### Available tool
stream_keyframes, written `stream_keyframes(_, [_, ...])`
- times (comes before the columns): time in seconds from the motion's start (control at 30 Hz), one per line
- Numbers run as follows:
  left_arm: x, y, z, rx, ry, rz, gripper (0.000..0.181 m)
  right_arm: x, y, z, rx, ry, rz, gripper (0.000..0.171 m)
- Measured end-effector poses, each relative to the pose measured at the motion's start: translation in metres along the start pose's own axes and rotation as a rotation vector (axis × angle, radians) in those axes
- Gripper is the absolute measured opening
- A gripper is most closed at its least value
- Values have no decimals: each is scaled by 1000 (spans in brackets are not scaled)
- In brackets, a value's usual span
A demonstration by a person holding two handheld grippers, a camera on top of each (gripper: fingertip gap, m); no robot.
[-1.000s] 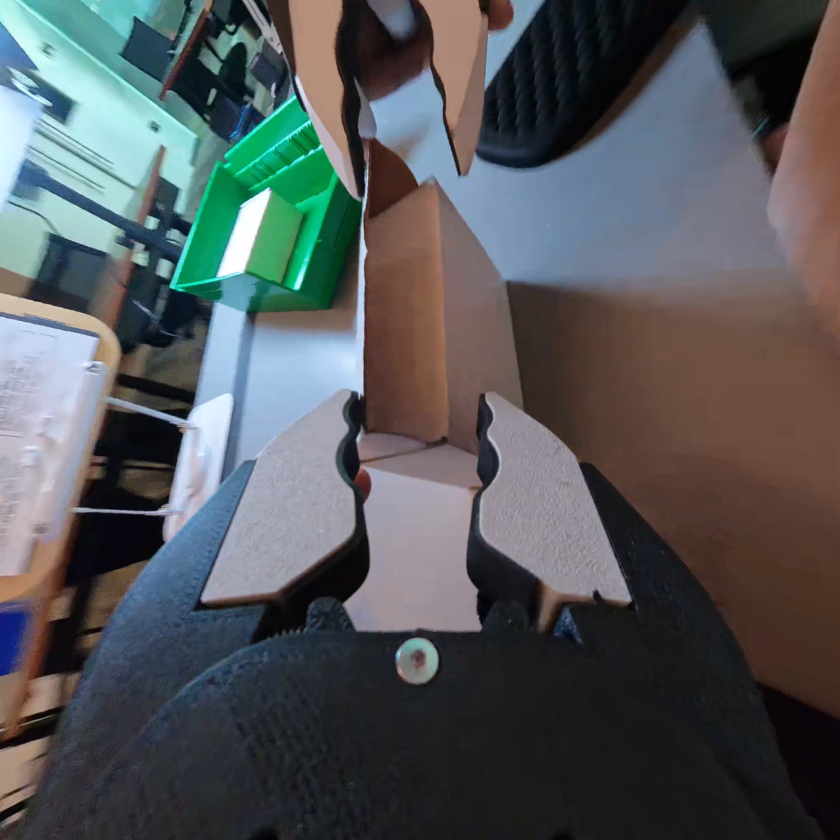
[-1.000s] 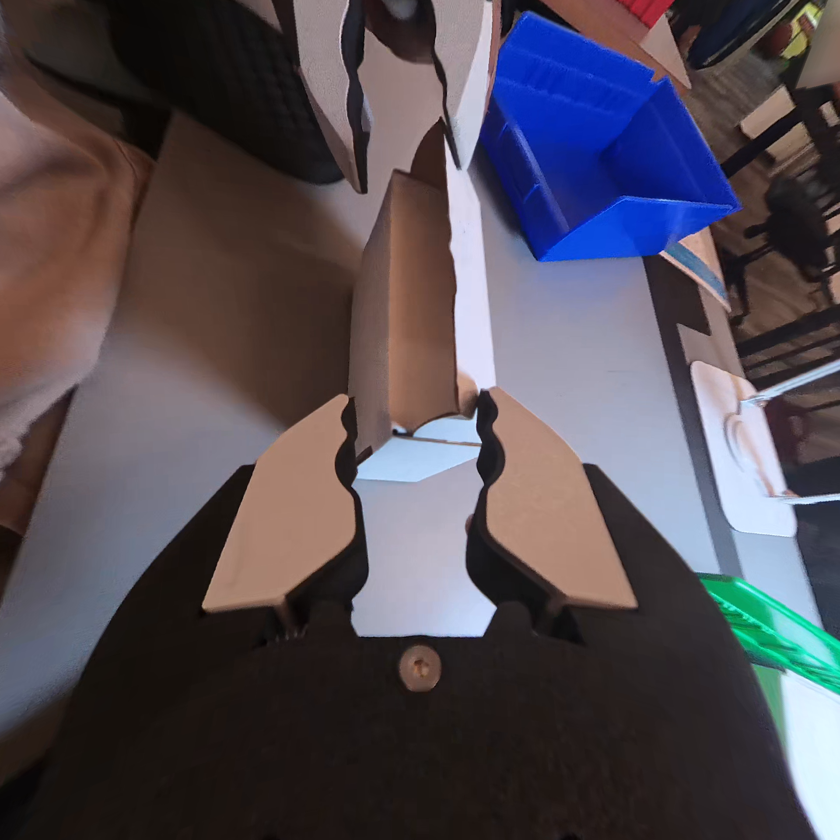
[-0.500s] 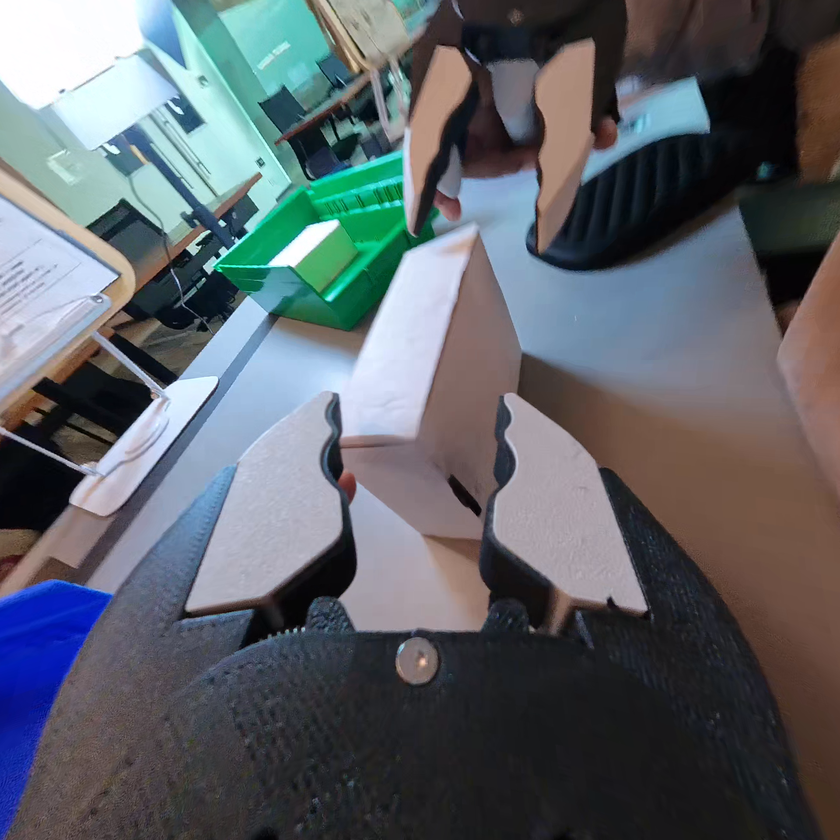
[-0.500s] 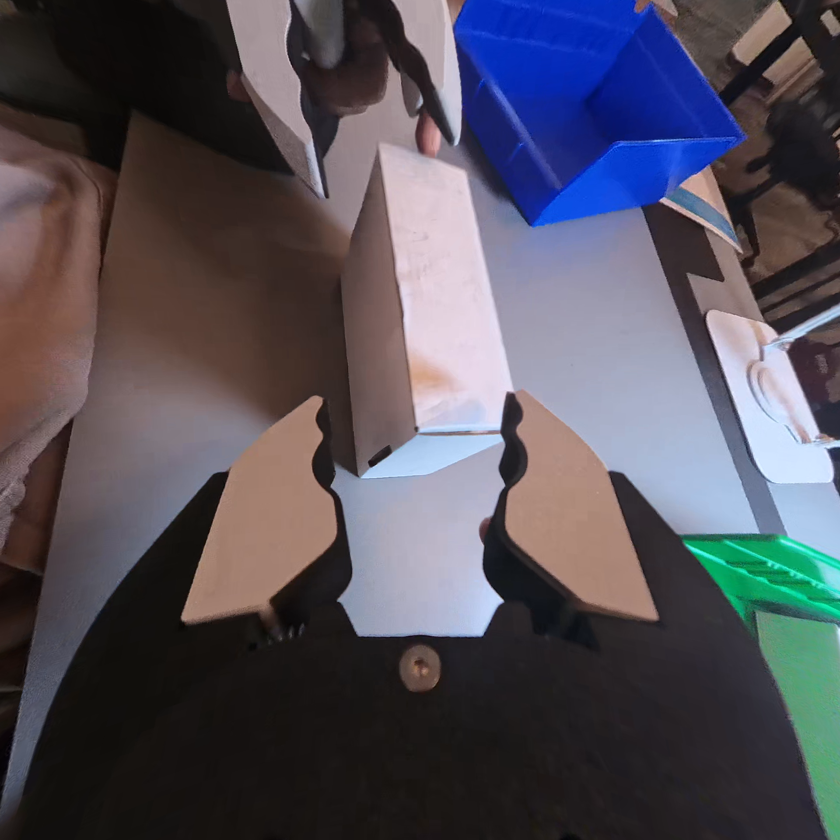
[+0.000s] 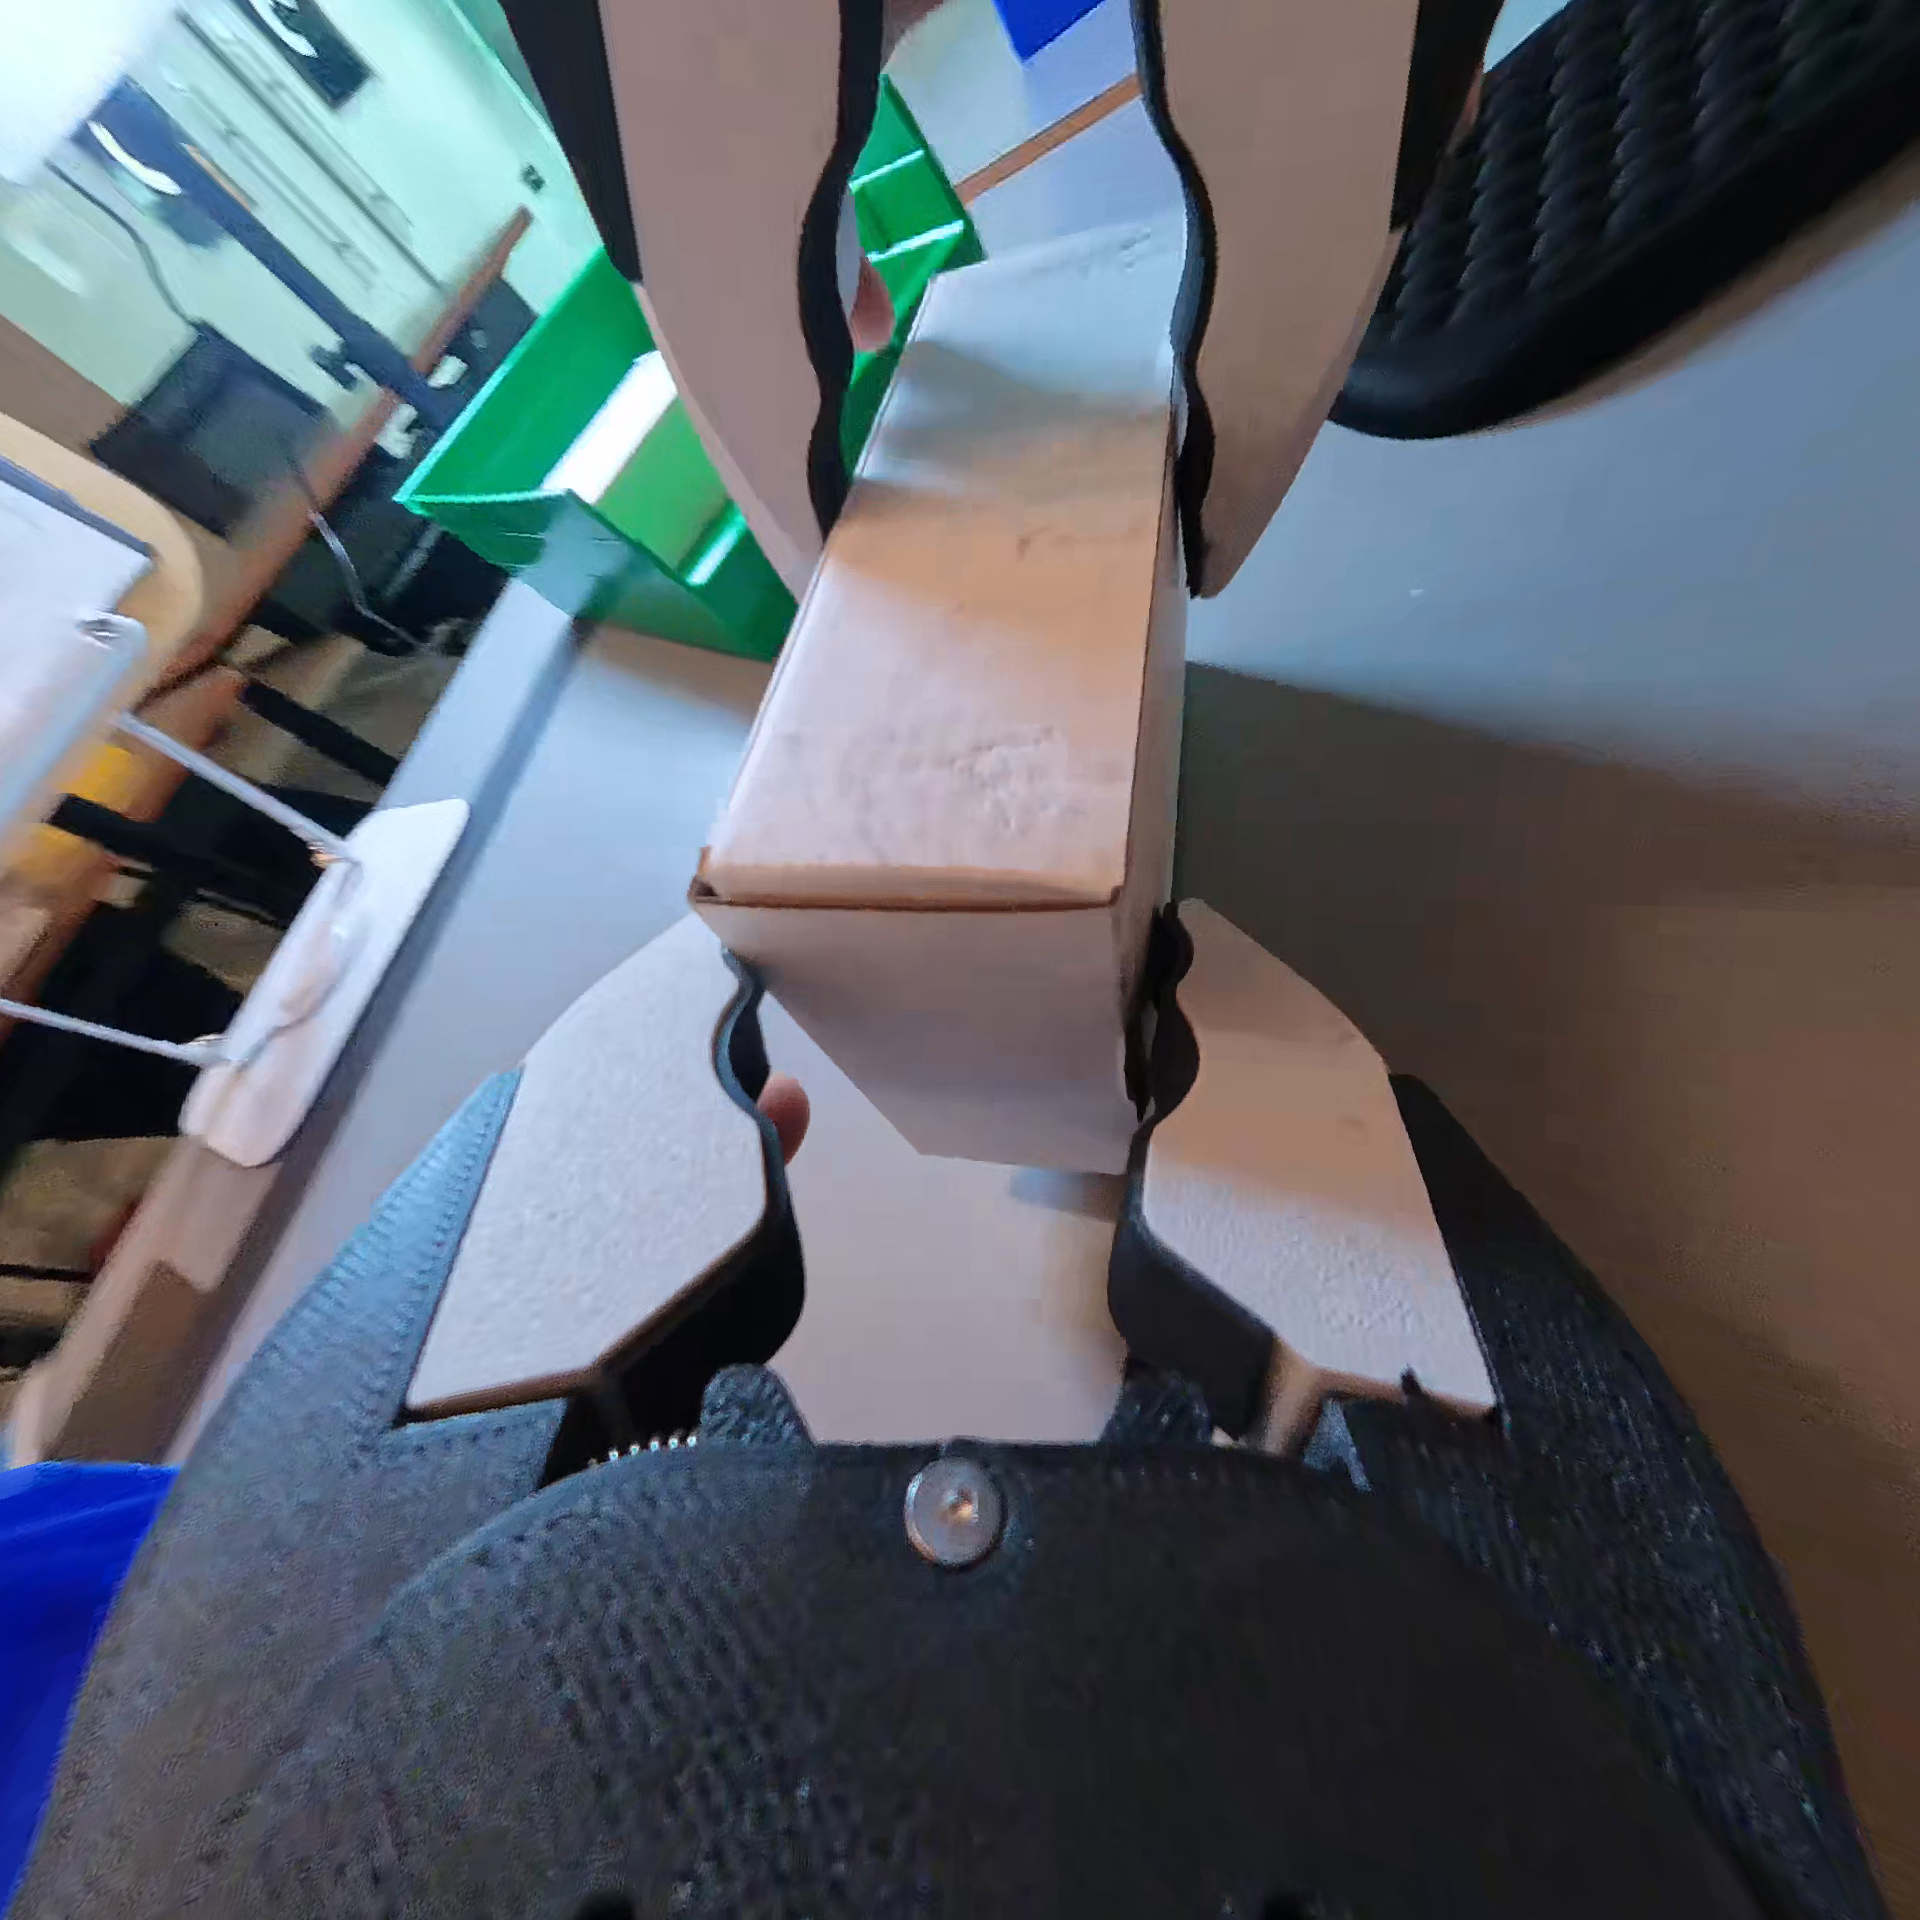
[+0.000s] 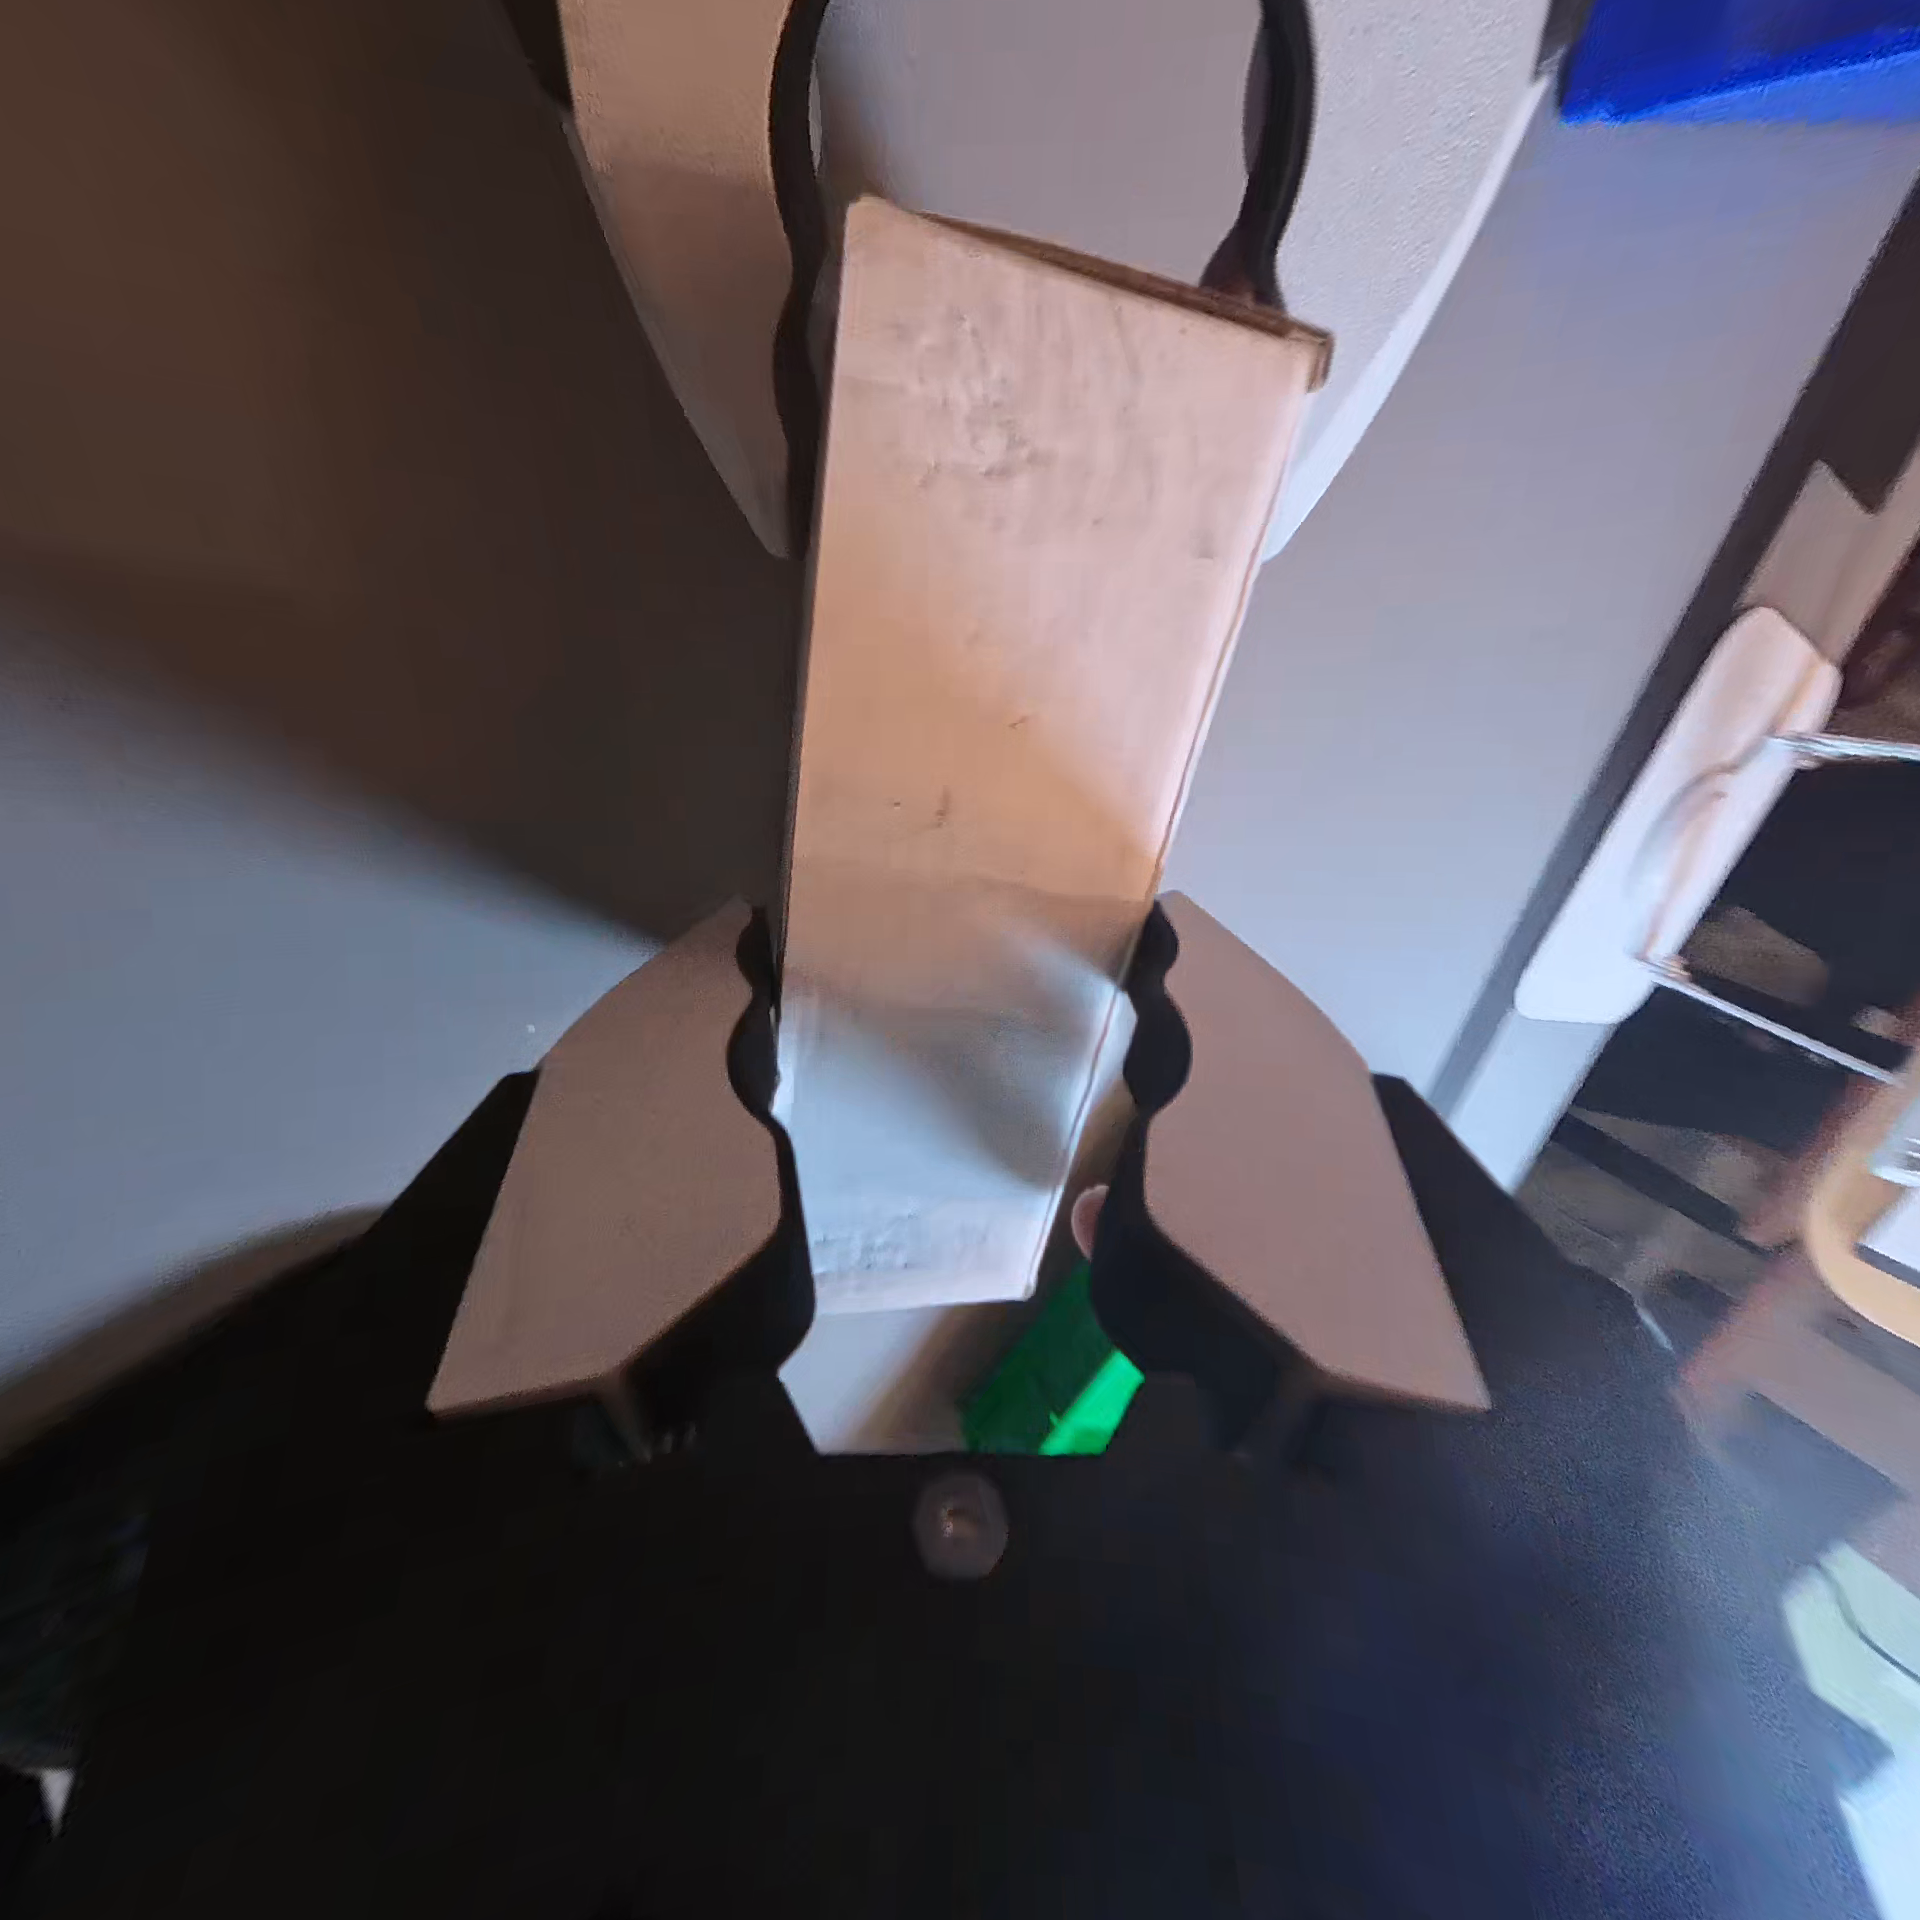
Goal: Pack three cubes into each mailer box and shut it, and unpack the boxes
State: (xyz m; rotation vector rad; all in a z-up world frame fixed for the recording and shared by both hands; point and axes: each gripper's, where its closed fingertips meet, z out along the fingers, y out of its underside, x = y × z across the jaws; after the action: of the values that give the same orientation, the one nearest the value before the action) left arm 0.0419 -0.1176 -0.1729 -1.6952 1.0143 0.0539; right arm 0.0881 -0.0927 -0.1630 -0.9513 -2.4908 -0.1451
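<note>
Mailer box: your closed brown mailer box (image 5: 966, 665) is held in the air above the grey table (image 5: 1558, 582), spanning the gap between your two grippers.
Long axis: it runs straight from one gripper to the other, so each wrist camera looks along its length; one short end faces the left gripper, the opposite short end faces the right one.
Facing: in the left wrist view you see a broad face uppermost and the near end panel tipped down towards the camera; the box (image 6: 1018, 623) is rolled a little in the right wrist view, its far corner jutting to the right.
Left gripper: your left gripper (image 5: 940, 997) has its fingers pressed against both sides of the near end, so it is clamped on the box.
Right gripper: your right gripper (image 6: 961, 997) pinches the other end the same way, pads tight on both sides.
Opposite views: each gripper shows at the top of the other's camera, straddling the far end.
Green bin: the green bin (image 5: 582, 488) sits on the table beyond the box, to its left, with a pale block inside.
Blue bin: only a corner of a blue bin (image 6: 1745, 52) shows, top right in the right wrist view.
Stand: a white stand foot (image 5: 322, 977) lies at the table's edge.
</note>
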Motion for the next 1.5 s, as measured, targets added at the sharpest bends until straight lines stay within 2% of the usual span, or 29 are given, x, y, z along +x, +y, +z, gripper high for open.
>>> stream_keyframes(0.03, [-3,-2,-1,14,-37,32,73,4,0,-2,-14,40,-14,66])
stream_keyframes(0.1, [-15,-9,-7,59,-127,53,73,13,-2,-13,16,105,-2,65])
stream_keyframes(0.23, [-49,-14,-25,124,-224,-88,79,49,23,-48,-35,324,16,65])
stream_keyframes(0.4, [-73,-7,-39,179,-278,-262,74,125,103,-99,-232,640,117,65])
stream_keyframes(0.53, [-74,3,-41,164,-300,-275,72,161,181,-104,-388,746,219,65])
stream_keyframes(0.7, [-65,15,-36,135,-282,-278,69,155,254,-35,-494,629,270,65])
stream_keyframes(0.8, [-60,18,-34,115,-279,-265,68,137,276,13,-506,507,280,65])
stream_keyframes(0.9, [-54,19,-30,106,-264,-259,67,123,284,45,-501,409,293,66])
stream_keyframes(0.97, [-50,22,-27,89,-253,-256,67,125,284,49,-455,372,323,66])
stream_keyframes(1.07, [-48,27,-22,70,-242,-258,66,112,274,55,-345,177,438,71])
stream_keyframes(1.3, [-45,31,-18,50,-235,-252,65,107,261,59,-171,-74,567,79])
stream_keyframes(1.5, [-46,34,-18,39,-238,-252,65,100,253,62,-161,-179,569,89])
